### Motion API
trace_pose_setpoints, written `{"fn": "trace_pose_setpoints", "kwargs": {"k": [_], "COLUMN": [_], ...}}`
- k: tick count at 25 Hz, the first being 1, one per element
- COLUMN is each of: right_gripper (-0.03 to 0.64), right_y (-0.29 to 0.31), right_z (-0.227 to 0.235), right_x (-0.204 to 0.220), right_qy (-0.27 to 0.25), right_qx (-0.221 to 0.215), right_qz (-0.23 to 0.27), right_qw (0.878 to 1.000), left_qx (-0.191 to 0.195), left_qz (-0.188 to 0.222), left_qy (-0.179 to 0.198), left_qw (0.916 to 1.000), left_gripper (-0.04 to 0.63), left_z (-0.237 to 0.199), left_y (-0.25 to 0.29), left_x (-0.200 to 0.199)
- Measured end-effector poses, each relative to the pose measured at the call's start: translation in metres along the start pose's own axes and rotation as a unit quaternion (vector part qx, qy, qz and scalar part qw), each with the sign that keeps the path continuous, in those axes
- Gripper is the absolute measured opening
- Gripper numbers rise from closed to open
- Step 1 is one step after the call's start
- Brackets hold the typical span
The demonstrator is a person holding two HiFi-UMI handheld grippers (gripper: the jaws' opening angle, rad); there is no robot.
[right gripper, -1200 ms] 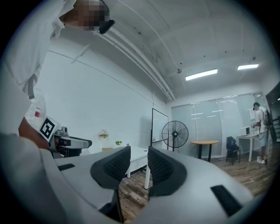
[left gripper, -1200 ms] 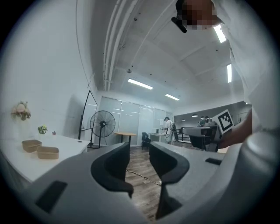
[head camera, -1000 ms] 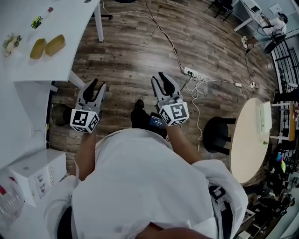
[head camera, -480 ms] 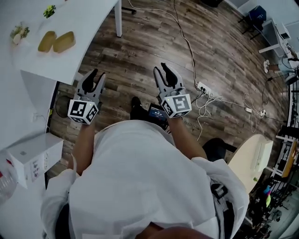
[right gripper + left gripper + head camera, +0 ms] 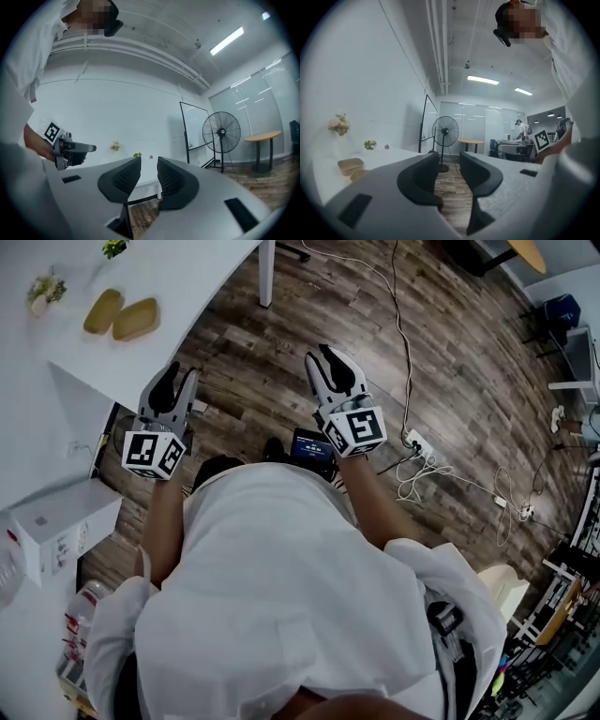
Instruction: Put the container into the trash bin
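Two tan containers (image 5: 136,318) lie side by side on the white table (image 5: 187,296) at the upper left; the left gripper view shows the containers (image 5: 350,165) low on its left. I see no trash bin clearly. My left gripper (image 5: 178,381) is held level beside the table's edge, jaws open and empty (image 5: 449,157). Over the wooden floor, my right gripper (image 5: 323,354) also holds nothing; its jaws are closing, with a narrow gap left (image 5: 149,161).
A white box (image 5: 61,526) stands on a surface at the lower left. A power strip (image 5: 419,442) and trailing cables lie on the floor to the right. A standing fan (image 5: 445,133) and a round table (image 5: 262,137) stand further off. Small plants (image 5: 47,287) sit on the table.
The person has turned toward the white table, so it and the containers now sit closer to both grippers. The round table has left the head view. The right jaws have narrowed slightly.
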State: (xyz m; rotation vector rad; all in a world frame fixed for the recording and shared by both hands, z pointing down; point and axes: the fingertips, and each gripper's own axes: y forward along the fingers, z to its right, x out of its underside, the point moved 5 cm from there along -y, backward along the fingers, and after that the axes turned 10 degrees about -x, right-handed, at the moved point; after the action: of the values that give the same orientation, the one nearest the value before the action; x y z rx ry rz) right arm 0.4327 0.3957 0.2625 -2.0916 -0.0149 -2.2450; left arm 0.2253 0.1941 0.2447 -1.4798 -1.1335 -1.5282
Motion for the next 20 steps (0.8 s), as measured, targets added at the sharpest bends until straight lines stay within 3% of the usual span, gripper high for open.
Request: {"fn": "trace_pose_setpoints", "kwargs": {"k": [11,17,20], "right_gripper": [0.126,0.12,0.12], "right_y": [0.114,0.19,0.244], "right_z": [0.039,0.087,0.103], "right_x": [0.02,0.02,0.016], "right_qy": [0.006,-0.008,-0.016], "right_qx": [-0.077,-0.076,-0.098], "right_qz": [-0.015,-0.024,-0.033], "right_qw": [0.997,0.997,0.995], "left_qx": [-0.085,-0.121,-0.139], "left_qz": [0.001,0.0,-0.005], "left_qy": [-0.021,-0.041,-0.05], "left_qw": [0.9962,0.9919,0.989], "left_gripper": [0.146,0.146,0.146], "left_z": [-0.074,-0.136,-0.173], "left_y": [0.037,0.078,0.103], "left_x": [0.012,0.018,0.016]}}
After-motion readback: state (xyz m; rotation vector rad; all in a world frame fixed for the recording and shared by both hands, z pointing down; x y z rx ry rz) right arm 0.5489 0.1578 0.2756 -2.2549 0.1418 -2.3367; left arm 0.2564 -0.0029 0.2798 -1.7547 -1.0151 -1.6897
